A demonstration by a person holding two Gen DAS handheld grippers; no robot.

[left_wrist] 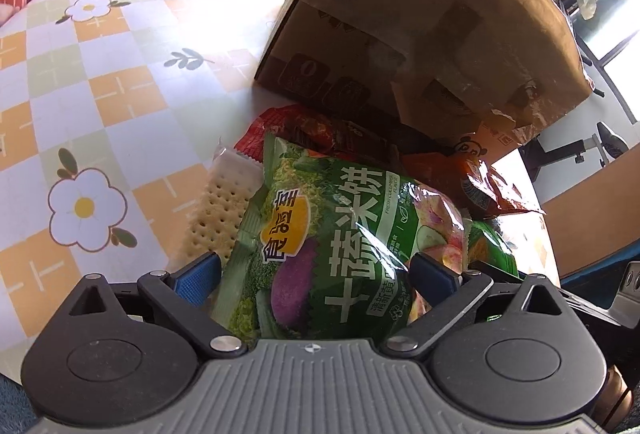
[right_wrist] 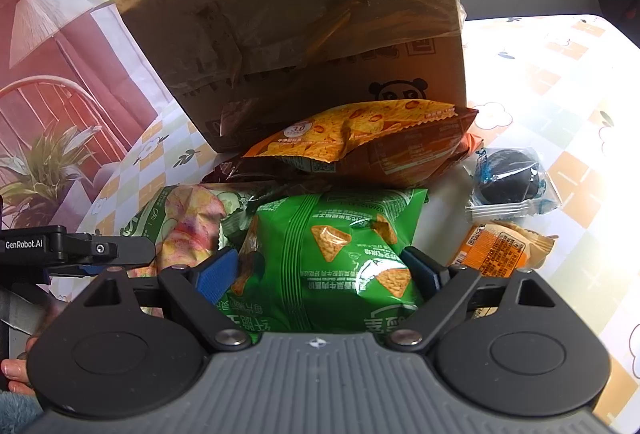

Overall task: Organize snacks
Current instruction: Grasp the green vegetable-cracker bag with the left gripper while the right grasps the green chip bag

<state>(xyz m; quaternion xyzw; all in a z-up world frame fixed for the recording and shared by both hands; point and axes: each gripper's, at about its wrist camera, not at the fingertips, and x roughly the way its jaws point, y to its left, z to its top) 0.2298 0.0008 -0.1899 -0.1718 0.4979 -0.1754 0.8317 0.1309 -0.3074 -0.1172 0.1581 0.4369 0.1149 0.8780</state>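
In the left wrist view a green vegetable-crisp bag fills the space between my left gripper's blue pads, which press its two sides. In the right wrist view my right gripper stands wide, pads against both sides of a green corn-chip bag. The vegetable-crisp bag lies just left of it, with a left gripper finger alongside. Both bags lie in a snack pile in front of a tilted cardboard box.
The pile holds a cracker pack, a red packet and an orange pizza-print bag. A dark cookie packet and a small orange packet lie to the right on the flowered tablecloth. A hand shows at lower left.
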